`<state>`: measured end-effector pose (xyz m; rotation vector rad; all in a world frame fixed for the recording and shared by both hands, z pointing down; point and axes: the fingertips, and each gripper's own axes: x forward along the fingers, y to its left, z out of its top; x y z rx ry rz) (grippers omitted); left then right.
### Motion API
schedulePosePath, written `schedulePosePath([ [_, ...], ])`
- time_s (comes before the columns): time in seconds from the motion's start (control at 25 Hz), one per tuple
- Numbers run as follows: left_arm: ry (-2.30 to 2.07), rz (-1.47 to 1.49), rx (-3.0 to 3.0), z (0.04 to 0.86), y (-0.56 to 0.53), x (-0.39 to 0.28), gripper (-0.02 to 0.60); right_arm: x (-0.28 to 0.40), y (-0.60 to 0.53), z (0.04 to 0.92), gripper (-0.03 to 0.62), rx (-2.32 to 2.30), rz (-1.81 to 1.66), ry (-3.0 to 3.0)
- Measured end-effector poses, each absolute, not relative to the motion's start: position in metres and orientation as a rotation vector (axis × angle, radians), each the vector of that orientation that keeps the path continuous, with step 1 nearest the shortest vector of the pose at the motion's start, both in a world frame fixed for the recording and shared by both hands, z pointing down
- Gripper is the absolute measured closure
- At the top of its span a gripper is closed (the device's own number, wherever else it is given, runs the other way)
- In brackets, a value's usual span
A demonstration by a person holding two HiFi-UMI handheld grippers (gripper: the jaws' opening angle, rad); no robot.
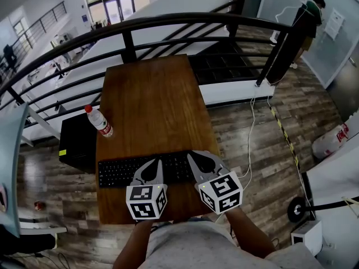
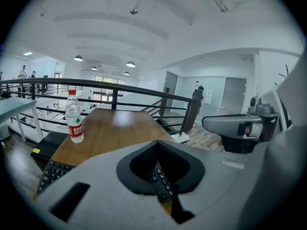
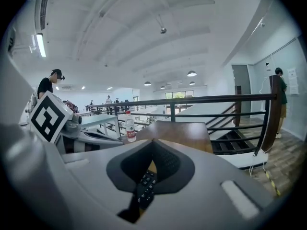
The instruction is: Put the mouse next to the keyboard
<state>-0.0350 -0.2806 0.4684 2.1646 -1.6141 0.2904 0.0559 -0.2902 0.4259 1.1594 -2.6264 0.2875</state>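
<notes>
Right gripper view looks along jaws that are pressed together with nothing caught between them, so the right gripper [image 1: 197, 157] is empty; only dark keys show through the hollow behind its tips. The left gripper [image 1: 152, 164] is the same, with jaws closed on nothing, and it hangs beside its partner. Both hover low over the flat black computer keyboard [image 1: 120, 171], which lies along the near edge of the brown wooden table [image 1: 151, 100], probably because this is where the work must end. The mouse appears in no view. It may be hidden under the right gripper at the keyboard's right end, but that cannot be confirmed, so by my reading the task has either not begun or the mouse has yet to be found. Farther out, a clear plastic water bottle with a red cap and label [image 1: 100, 121] stands upright near the table's left edge, well apart from the keyboard. A black box [image 1: 77, 142] sits on the floor beside that edge.
</notes>
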Motion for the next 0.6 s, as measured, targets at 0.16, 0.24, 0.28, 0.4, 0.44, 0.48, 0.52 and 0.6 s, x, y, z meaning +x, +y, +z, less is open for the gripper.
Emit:
schedulePosePath([
  [0.16,-1.611,0.287,2.174,0.467,-0.278,-0.033,0.588,0.055,-0.285,0.426,0.586,1.151,0.274,-2.626],
  [0.24,-1.610,0.285,2.175,0.467,-0.277,-0.032,0.588,0.056,-0.283,0.426,0.586,1.152,0.272,-2.627],
  [0.28,-1.609,0.284,2.176,0.467,-0.276,-0.032,0.588,0.056,-0.283,0.426,0.586,1.152,0.273,-2.628],
  [0.4,-1.604,0.282,2.176,0.467,-0.274,-0.031,0.588,0.056,-0.280,0.425,0.585,1.151,0.277,-2.629],
  [0.44,-1.603,0.282,2.177,0.466,-0.273,-0.030,0.588,0.056,-0.280,0.425,0.586,1.151,0.277,-2.629],
  [0.48,-1.602,0.282,2.178,0.465,-0.272,-0.030,0.588,0.056,-0.279,0.424,0.585,1.151,0.278,-2.630],
  [0.52,-1.602,0.282,2.179,0.465,-0.272,-0.029,0.588,0.056,-0.278,0.423,0.586,1.150,0.278,-2.631],
  [0.6,-1.602,0.283,2.181,0.463,-0.270,-0.029,0.588,0.056,-0.277,0.422,0.586,1.148,0.278,-2.633],
])
